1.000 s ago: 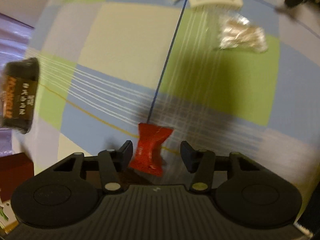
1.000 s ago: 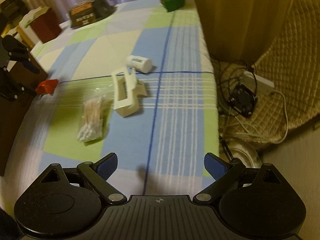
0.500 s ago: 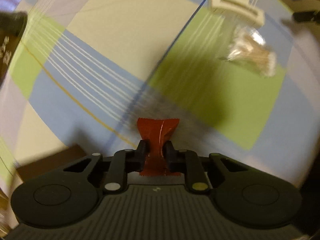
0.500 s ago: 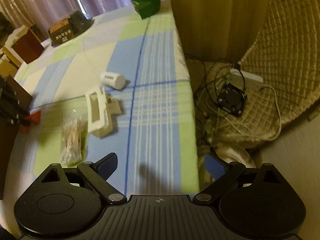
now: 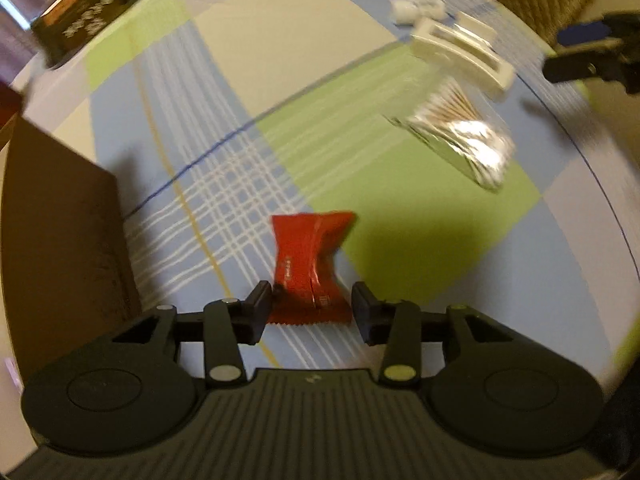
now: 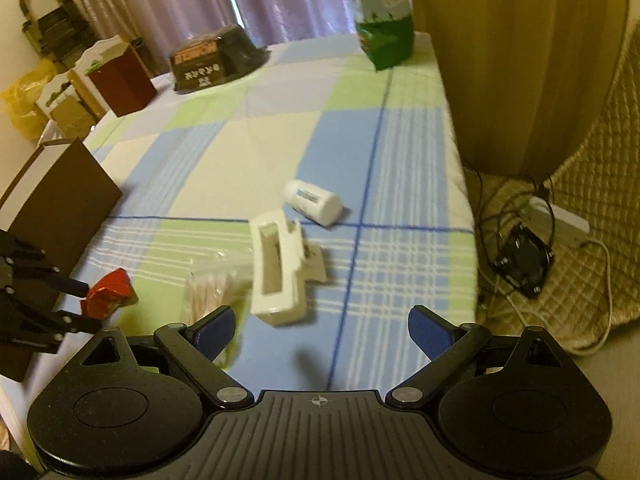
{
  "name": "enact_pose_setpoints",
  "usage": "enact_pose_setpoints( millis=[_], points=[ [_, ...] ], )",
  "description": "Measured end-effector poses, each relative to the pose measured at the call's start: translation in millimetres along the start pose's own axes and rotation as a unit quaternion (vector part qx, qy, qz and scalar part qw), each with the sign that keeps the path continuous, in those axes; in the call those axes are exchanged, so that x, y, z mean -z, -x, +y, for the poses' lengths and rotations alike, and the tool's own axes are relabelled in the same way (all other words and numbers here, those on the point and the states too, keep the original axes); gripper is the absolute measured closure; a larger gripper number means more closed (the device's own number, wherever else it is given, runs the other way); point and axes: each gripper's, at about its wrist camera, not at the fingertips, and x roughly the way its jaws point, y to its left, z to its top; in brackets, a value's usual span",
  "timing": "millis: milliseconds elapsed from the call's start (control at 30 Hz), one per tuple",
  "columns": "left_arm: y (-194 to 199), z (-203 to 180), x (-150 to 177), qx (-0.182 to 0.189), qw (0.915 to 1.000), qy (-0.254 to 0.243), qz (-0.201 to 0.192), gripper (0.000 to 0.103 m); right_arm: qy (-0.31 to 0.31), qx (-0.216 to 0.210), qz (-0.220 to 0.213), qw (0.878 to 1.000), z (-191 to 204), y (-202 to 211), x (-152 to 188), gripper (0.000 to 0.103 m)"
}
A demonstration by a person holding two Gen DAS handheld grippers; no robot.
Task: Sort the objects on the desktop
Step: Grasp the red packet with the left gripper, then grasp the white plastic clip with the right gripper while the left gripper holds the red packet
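Left wrist view: red packet (image 5: pixel 310 256) is seen at lower centre of the frame, on the checked tablecloth (image 5: pixel 280 60). It is bracketed by the left gripper (image 5: pixel 312 306), one finger at each end of the packet's near crimped edge. The fingers are set roughly a packet-width apart. Whether the packet is pinched or only straddled cannot be told; the frame is motion-blurred. Brown box (image 5: pixel 60 240) is seen just beside it at the left edge. Swab bag (image 5: pixel 460 140), white holder (image 5: pixel 460 52) and white bottle (image 5: pixel 416 6) are grouped at upper right.

Right wrist view: right gripper (image 6: pixel 316 328) is held above the cloth at bottom centre, its fingers spread wide with nothing between them. The holder and swab bag are nearest to it, just above.

Step judged: the packet is being handled by the left side, and the other three items are not yet sorted.

Next move, as a guess: grip state is to be confirmed first. The packet would then likely be carried left to the brown box, while the holder or swabs are lined up on the right.
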Motion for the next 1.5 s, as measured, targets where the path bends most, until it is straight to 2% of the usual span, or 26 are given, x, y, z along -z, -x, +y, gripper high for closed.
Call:
enact_pose_setpoints(
  millis=[100, 200, 267, 367, 500, 600, 633, 667, 700, 900, 967, 1067, 1200, 1333, 1500],
  points=[
    [-3.2, 5.3, -5.3, 0.004, 0.9997, 0.022, -0.013, 0.062, 0.002, -0.004, -0.008, 1.0, 3.7, 0.4, -3.7, 0.007],
    [-7.7, 2.5, -7.8, -0.004, 0.9998, 0.019, -0.007, 0.07, 0.004, -0.004, -0.01, 1.0, 7.4, -0.5, -4.5, 0.007],
    [-7.4, 0.1, -7.3, -0.001, 0.9997, 0.023, -0.009, 0.079, 0.005, -0.003, -0.012, 1.0, 9.6, -0.6, -4.4, 0.007],
    [0.1, -9.8, -0.4, -0.005, 0.9992, 0.038, -0.014, 0.082, 0.008, -0.003, -0.012, 1.0, 10.6, -1.2, -2.0, 0.007],
    [13.7, -38.6, 28.9, -0.011, 0.9989, 0.046, -0.007, 0.082, 0.029, 0.002, -0.017, 0.999, 14.7, -7.4, -1.3, 0.008],
    [21.5, -52.1, 50.3, -0.013, 0.9972, 0.073, -0.006, 0.082, 0.049, 0.006, -0.02, 0.999, 19.0, -13.8, -1.9, 0.008],
    [24.0, -55.0, 55.5, -0.01, 0.9962, 0.086, -0.006, 0.082, 0.057, 0.006, -0.019, 0.998, 21.7, -17.9, -2.9, 0.019],
    [26.1, -55.0, 59.1, -0.01, 0.9955, 0.094, -0.007, 0.082, 0.067, 0.005, -0.016, 0.998, 25.2, -23.3, -4.4, 0.037],
    [28.1, -55.1, 62.7, -0.009, 0.9946, 0.103, -0.009, 0.082, 0.074, 0.009, -0.011, 0.997, 28.1, -29.5, -6.0, 0.04],
    [33.5, -47.0, 69.7, -0.032, 0.9898, 0.138, -0.017, 0.082, 0.118, 0.034, 0.01, 0.992, 41.1, -60.8, -14.0, 0.04],
    [32.9, -44.9, 70.6, -0.038, 0.9882, 0.147, -0.019, 0.082, 0.129, 0.039, 0.013, 0.991, 42.7, -68.5, -15.2, 0.061],
    [30.9, -41.8, 69.0, -0.04, 0.986, 0.16, -0.021, 0.081, 0.144, 0.044, 0.007, 0.989, 42.2, -70.7, -13.5, 0.063],
    [27.9, -40.8, 68.4, -0.035, 0.9844, 0.171, -0.021, 0.08, 0.128, 0.037, 0.013, 0.991, 33.9, -57.0, -1.1, 0.063],
    [23.5, -37.3, 70.5, -0.024, 0.9833, 0.178, -0.027, 0.075, 0.103, 0.037, 0.022, 0.994, 23.1, -35.6, 20.0, 0.063],
    [22.2, -32.3, 67.7, -0.011, 0.9837, 0.176, -0.034, 0.078, 0.105, 0.041, 0.02, 0.993, 21.5, -24.7, 38.8, 0.063]
  ],
)
